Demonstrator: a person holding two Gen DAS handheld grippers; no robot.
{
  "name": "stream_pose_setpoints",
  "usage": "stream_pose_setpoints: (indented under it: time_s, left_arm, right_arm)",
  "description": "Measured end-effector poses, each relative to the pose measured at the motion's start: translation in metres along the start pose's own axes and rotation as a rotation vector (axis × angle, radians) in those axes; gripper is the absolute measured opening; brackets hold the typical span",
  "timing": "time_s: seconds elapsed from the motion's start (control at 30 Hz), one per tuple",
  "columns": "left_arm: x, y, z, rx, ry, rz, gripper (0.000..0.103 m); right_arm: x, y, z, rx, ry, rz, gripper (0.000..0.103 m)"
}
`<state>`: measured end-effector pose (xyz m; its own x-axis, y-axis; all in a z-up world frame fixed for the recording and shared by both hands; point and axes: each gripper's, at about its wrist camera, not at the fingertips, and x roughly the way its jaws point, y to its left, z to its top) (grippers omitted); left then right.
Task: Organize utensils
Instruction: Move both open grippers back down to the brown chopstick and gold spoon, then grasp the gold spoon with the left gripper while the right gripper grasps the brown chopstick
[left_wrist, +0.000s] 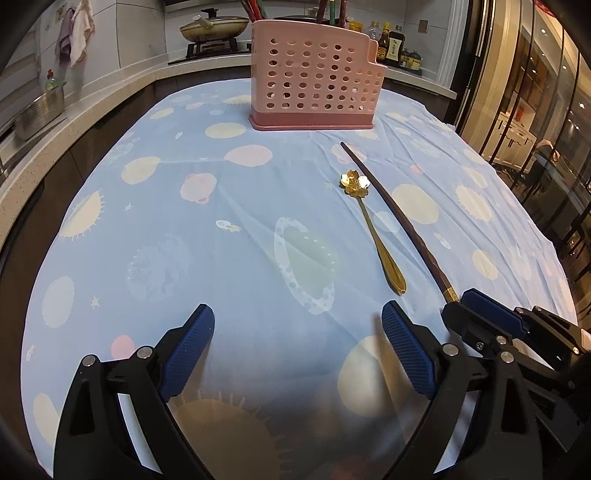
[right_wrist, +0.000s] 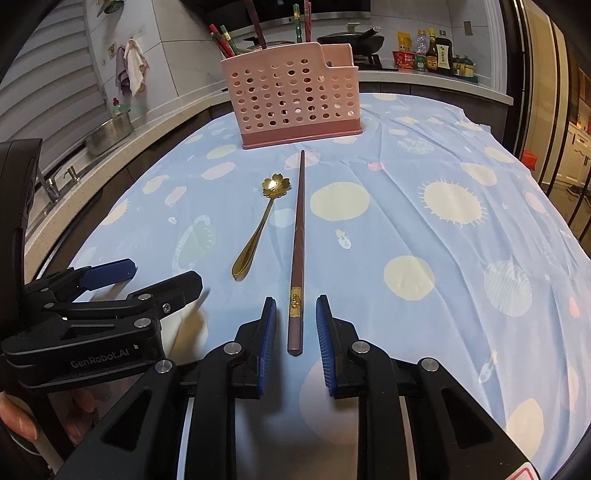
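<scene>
A dark brown chopstick (right_wrist: 297, 251) with a gold band lies on the blue tablecloth, its thick end between the fingers of my right gripper (right_wrist: 295, 308), which is open and not touching it. A gold spoon with a flower-shaped bowl (right_wrist: 258, 225) lies just left of it. A pink perforated utensil holder (right_wrist: 295, 99) stands at the far side with several chopsticks in it. My left gripper (left_wrist: 297, 317) is open and empty, near the table's front, left of the spoon (left_wrist: 373, 229) and chopstick (left_wrist: 399, 218). The holder also shows in the left wrist view (left_wrist: 314, 77).
The table is covered by a blue planet-print cloth (right_wrist: 424, 229). A counter runs behind with a wok (left_wrist: 214, 27), sauce bottles (right_wrist: 432, 51) and a steel pot (right_wrist: 110, 131). My right gripper shows at the right edge of the left wrist view (left_wrist: 491, 314).
</scene>
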<state>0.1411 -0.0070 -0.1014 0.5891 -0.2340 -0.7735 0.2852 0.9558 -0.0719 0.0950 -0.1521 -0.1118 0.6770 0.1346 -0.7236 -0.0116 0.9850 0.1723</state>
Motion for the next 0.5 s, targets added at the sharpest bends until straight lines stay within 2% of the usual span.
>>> stream_pose_setpoints:
  time_s: [0.07,0.4,0.5]
  left_arm:
    - [0.0,-0.002,0.001,0.001,0.002,-0.009,0.088]
    - [0.007,-0.029,0.011,0.064,-0.002,-0.072,0.088]
    - [0.014,-0.035,0.015,0.071,0.009,-0.075,0.082]
  right_arm:
    - [0.001,-0.001,0.0,-0.005,-0.002,-0.015,0.007]
    - [-0.006,-0.023,0.002,0.051,-0.009,-0.017,0.007]
    - [-0.008,-0.027,0.001,0.06,-0.015,-0.021,0.007]
